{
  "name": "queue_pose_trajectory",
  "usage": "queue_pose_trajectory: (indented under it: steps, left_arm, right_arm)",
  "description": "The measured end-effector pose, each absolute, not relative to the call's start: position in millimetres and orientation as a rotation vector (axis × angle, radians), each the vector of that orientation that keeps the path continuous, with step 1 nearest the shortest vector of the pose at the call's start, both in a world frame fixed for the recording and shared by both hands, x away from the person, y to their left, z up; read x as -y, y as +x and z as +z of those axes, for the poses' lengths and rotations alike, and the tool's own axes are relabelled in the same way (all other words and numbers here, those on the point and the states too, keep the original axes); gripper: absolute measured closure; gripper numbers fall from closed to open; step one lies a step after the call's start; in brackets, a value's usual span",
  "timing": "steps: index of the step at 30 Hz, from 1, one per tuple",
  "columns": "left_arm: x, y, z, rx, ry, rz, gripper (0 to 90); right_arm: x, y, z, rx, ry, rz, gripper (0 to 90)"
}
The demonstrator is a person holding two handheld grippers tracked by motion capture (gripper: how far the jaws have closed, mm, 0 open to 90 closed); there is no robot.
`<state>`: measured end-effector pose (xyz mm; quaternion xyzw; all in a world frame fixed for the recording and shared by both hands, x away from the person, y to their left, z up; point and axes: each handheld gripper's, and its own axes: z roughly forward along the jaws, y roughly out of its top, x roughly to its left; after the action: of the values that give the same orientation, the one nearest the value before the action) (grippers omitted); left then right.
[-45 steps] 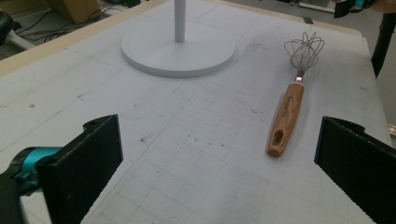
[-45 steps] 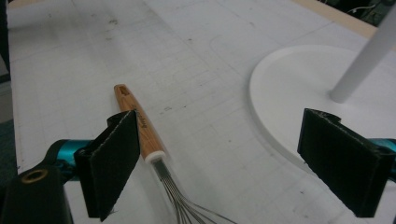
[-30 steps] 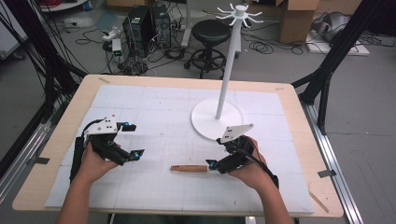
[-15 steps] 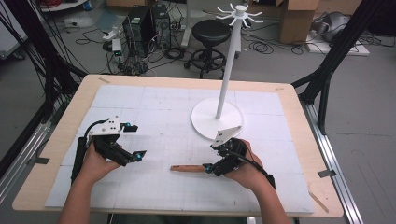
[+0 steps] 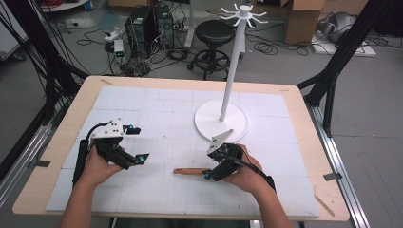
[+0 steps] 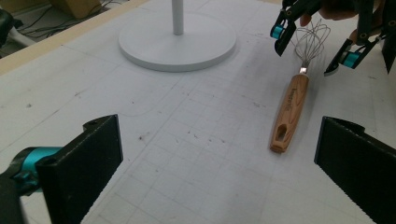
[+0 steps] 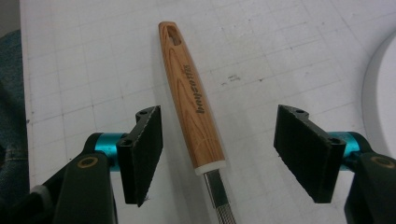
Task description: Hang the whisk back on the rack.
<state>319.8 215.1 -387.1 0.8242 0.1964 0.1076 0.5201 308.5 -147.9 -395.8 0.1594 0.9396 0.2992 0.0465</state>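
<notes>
We see a whisk [image 5: 190, 171] lying flat on the white mat [image 5: 157, 109], low in the middle of the high view, its wooden handle pointing toward the left of the frame. The right gripper [image 5: 209, 174] sits over the end where the handle meets the wire. In the right gripper view the handle [image 7: 189, 93] runs up the centre between the two black jaws, which have just been closing but stand clear of it on both sides, touching nothing. In the left gripper view the wire loops [image 6: 309, 44] lie at the upper right, between the other gripper's blue-tipped jaws.

The left gripper [image 5: 135, 145], at the lower left of the high view, is well apart from the whisk; its jaws stand wide and hold nothing.

A white stand [image 5: 221, 121] with a round base sits just above the right hand [image 5: 247, 178].
</notes>
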Motion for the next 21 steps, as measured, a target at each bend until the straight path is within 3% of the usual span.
queue_pose_trajectory:
  steps: [21]
  left_arm:
    - [-215.2,320.3,-388.0,-0.478,1.980,0.262,1.6]
  right_arm:
    - [133.9,312.0,-410.7,-2.974,0.483,0.771,47.6]
